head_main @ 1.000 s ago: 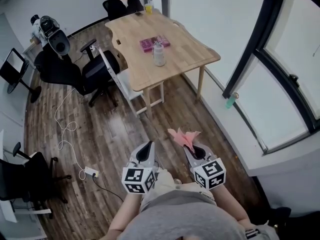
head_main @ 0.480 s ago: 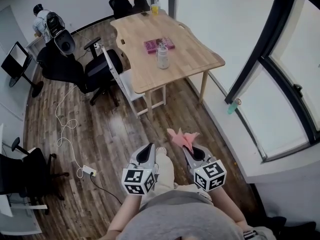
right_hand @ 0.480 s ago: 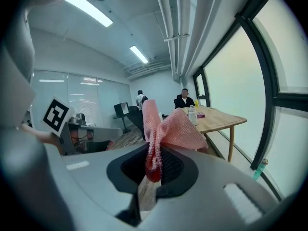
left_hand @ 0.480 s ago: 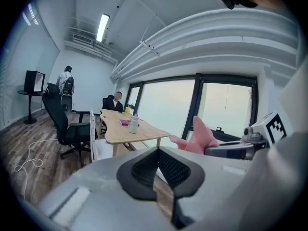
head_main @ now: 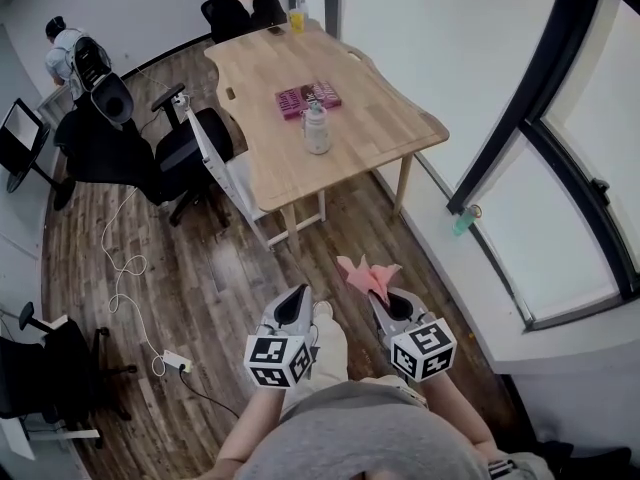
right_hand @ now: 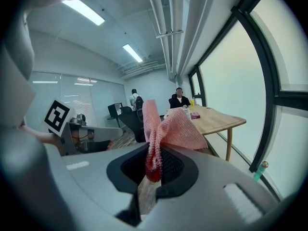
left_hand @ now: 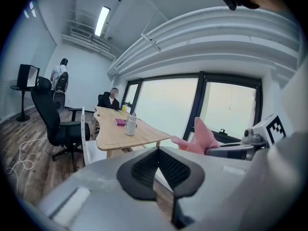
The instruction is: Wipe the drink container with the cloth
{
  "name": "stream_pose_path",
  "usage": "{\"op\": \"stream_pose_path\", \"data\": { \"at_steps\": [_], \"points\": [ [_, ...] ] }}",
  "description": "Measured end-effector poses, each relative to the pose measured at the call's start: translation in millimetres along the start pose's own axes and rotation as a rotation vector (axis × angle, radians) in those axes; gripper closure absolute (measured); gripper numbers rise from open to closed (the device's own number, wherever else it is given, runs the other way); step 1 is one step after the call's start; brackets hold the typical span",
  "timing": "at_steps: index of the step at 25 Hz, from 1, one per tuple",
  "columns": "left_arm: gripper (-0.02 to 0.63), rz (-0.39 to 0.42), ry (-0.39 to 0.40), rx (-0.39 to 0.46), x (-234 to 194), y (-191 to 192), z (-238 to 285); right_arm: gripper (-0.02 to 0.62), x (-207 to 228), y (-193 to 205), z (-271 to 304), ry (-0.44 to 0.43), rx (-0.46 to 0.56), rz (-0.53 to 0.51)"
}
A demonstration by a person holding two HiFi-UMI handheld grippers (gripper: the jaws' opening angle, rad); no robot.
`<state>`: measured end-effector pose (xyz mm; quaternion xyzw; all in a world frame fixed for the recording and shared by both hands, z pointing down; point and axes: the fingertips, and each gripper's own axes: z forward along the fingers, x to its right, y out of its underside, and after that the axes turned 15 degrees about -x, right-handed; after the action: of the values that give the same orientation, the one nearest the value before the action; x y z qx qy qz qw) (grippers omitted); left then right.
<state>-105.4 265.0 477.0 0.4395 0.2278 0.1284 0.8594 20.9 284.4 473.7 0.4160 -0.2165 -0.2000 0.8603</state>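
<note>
The drink container (head_main: 317,128) stands upright on the wooden table (head_main: 268,98), well ahead of both tools and out of their reach. It is a pale bottle with a cap, and it sits just on our side of a pink box (head_main: 308,96). It looks rigid and smooth-walled, so we expect it to slide or tip if it is rubbed from one side only. We cannot tell from here how full or heavy it is. We would take it round the middle of the body with the free tool, below the cap, and not squeeze hard in case the wall is thin.

The cloth (right_hand: 171,129) is a pink knit, soft, limp and light. The right gripper (right_hand: 154,165) has its jaws pinched on a bunched fold of it, and the loose part flops up and forward over the tips. It should drape round the bottle easily, but it could slip out of so small a pinch if it drags.

The left gripper (left_hand: 159,170) is just beside the right one on its left. Its jaws are pressed together with nothing between them. Both tools are held low, close to our body, over the wooden floor, with the table's near corner ahead.

Beyond the bottle, at the table's far end, there is a yellow cup (head_main: 297,18) and a seated person (head_main: 240,6). Office chairs (head_main: 190,143) stand ahead to the left of the left tool. A small green bottle (head_main: 462,218) sits on the window sill ahead to the right of the right tool.
</note>
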Motion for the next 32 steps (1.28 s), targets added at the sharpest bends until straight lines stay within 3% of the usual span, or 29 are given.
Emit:
{"op": "stream_pose_path", "data": {
  "at_steps": [21, 32],
  "points": [
    [0.604, 0.019, 0.034, -0.002, -108, -135, 137, 0.568, 84, -139, 145, 0.033, -0.008, -0.036],
    [0.604, 0.042, 0.061, -0.02, -153, -181, 186, 0.568, 114, -198, 206, 0.057, 0.008, -0.046]
  ]
}}
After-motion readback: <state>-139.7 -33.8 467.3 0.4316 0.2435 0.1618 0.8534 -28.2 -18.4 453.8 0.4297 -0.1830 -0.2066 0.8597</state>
